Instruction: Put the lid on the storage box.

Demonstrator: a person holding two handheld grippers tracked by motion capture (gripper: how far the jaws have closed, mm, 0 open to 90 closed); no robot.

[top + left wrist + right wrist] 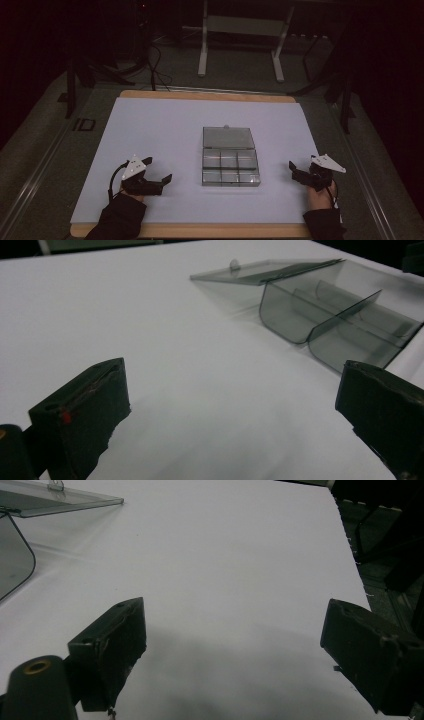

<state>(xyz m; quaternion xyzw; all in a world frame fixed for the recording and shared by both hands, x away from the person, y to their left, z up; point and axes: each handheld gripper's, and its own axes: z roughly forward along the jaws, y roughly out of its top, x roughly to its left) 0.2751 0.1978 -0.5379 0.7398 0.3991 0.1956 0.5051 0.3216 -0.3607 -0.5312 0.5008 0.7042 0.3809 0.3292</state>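
Resting on the white table sheet (150,130), high view: left gripper (159,172) and right gripper (295,170), both jaws wide and empty, flanking a clear compartment box (230,170) with its lid (228,137) laid open (six cells, apparently empty).

Left gripper view: box (330,320) lies ahead of the jaws, toward the right jaw, well apart.

Right gripper view: box corner (15,555) sits ahead, beyond the left jaw.

Risk, judged: the light, slick plastic may skid or tip if one jaw nudges a wall before the other side braces it.
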